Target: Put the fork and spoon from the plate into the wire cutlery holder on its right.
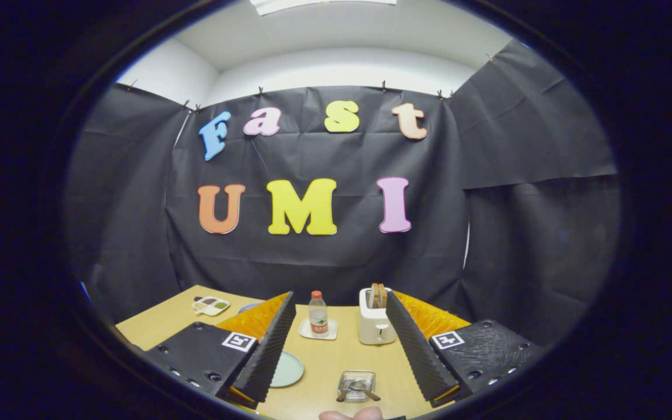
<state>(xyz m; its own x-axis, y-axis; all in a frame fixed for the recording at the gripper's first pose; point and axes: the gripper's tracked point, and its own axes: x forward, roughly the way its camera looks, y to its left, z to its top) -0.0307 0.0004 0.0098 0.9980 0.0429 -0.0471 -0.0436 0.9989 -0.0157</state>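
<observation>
A small wire cutlery holder (pixel 356 385) stands on the wooden table, low between my fingers and well below them. A spoon (pixel 361 386) and a second metal handle rest in it, leaning over its rim. To its left lies a pale green plate (pixel 287 368), partly hidden by my left finger; the part that shows is bare. My gripper (pixel 339 298) is open and held high above the table, with nothing between its fingers. A person's fingertips (pixel 352 415) show at the near edge.
Beyond the holder stand a small bottle (pixel 317 314) on a white square coaster and a white toaster (pixel 374 318) with bread in it. A small sectioned dish (pixel 210 305) lies at the table's far left. The black cloth wall closes the back.
</observation>
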